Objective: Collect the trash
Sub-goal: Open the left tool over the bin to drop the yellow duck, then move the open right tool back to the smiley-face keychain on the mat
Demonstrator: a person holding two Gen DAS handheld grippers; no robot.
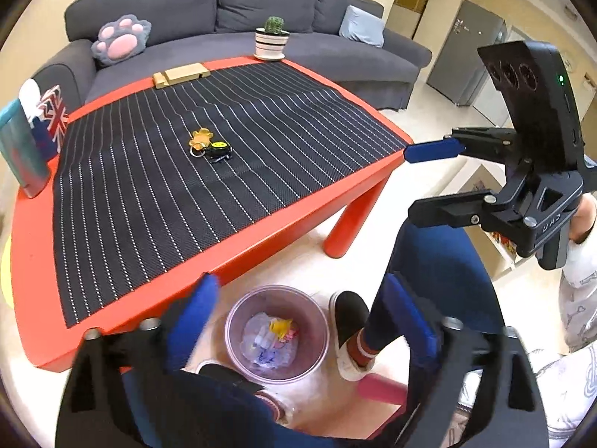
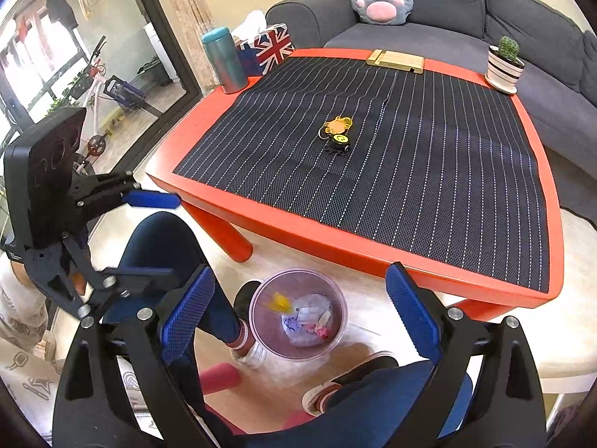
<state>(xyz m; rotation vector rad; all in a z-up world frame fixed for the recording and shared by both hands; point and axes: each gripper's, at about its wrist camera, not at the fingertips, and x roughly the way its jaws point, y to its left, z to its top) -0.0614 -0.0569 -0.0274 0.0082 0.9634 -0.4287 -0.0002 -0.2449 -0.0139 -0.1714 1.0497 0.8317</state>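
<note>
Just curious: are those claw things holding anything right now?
Nothing. The left hand-held gripper and right hand-held gripper are both open and empty above the trash bin.

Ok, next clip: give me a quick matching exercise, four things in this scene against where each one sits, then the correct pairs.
Things:
1. keychain
2. cactus pot
3. wooden block
4. trash bin

Places:
A. on the floor beside the table, holding wrappers
B. middle of the striped mat
C. far corner of the table, beside the sofa
D. far edge of the table, between the corners

Pairs: 1-B, 2-C, 3-D, 4-A
</note>
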